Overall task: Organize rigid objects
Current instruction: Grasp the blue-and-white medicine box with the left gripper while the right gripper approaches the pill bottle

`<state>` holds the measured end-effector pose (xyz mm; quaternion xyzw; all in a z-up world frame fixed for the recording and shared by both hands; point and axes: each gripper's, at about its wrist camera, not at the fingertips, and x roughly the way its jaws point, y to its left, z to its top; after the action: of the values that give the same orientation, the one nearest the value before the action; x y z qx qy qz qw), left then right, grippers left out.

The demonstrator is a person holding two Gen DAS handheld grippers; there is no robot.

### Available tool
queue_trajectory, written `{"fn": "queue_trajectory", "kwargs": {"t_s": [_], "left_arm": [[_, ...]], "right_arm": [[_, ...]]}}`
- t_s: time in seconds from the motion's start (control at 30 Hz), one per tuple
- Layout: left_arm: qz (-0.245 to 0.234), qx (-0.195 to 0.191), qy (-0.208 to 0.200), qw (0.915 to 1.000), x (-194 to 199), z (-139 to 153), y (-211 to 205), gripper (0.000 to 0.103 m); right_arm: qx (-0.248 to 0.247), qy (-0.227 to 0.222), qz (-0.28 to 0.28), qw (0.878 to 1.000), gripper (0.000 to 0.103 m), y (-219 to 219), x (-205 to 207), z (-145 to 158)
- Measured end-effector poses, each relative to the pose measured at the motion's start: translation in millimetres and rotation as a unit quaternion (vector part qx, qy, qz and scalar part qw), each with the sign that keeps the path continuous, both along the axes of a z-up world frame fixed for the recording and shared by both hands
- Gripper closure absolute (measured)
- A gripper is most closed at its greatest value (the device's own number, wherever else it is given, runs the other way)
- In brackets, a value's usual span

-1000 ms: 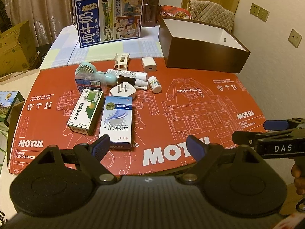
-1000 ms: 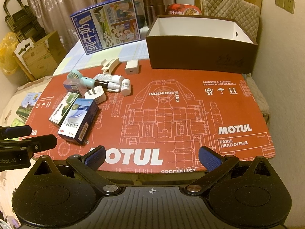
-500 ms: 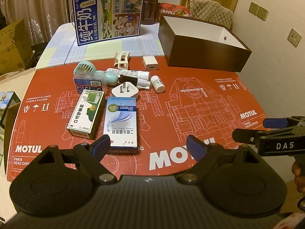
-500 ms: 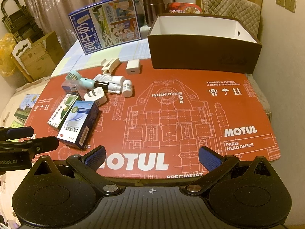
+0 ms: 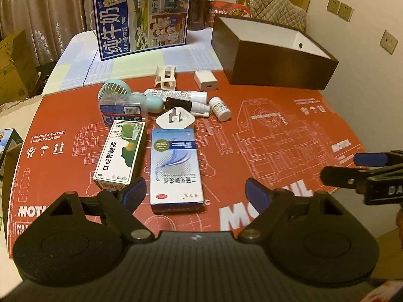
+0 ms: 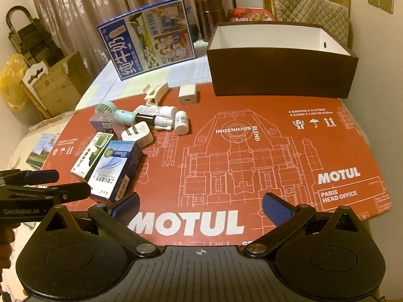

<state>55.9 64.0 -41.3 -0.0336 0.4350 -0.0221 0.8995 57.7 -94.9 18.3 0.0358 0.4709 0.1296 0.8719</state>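
Observation:
A blue-white medicine box [image 5: 175,168] [image 6: 114,171] lies just ahead of my open, empty left gripper [image 5: 195,196]. Beside it lie a green-white box [image 5: 120,154], a white plug [image 5: 175,121], a small blue box [image 5: 122,112], a mint hand fan [image 5: 118,92], tubes and a spray bottle [image 5: 186,100], a white pill bottle [image 5: 221,108], a white charger cube [image 5: 205,80] and a cream hair clip [image 5: 165,78]. A dark brown open box [image 5: 274,60] [image 6: 279,63] stands at the back right. My right gripper [image 6: 200,207] is open and empty over the red mat's front edge.
A red MOTUL cardboard mat [image 6: 264,151] covers the table. A blue milk carton box [image 5: 141,17] stands at the back, with a brown flask [image 6: 209,15] and a snack bowl behind. Cardboard boxes [image 6: 58,85] sit on the floor at left.
Both grippers have moved forward toward the table, so the objects look larger and closer. The left gripper now sits nearer the blue-white medicine box. Nothing on the table has moved.

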Motion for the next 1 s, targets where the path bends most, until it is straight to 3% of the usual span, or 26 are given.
{"fn": "queue_trajectory", "kwargs": {"t_s": [0.47, 1.0], "left_arm": [[-0.018, 0.026, 0.026, 0.9992, 49.7, -36.8, 7.0, 0.021], [0.010, 0.031, 0.060, 0.9977, 84.3, -63.9, 9.8, 0.041]], "right_arm": [[0.002, 0.016, -0.016, 1.000, 0.002, -6.3, 14.5, -19.2], [0.002, 0.023, 0.024, 0.999, 0.002, -8.3, 66.3, -32.3]]}}
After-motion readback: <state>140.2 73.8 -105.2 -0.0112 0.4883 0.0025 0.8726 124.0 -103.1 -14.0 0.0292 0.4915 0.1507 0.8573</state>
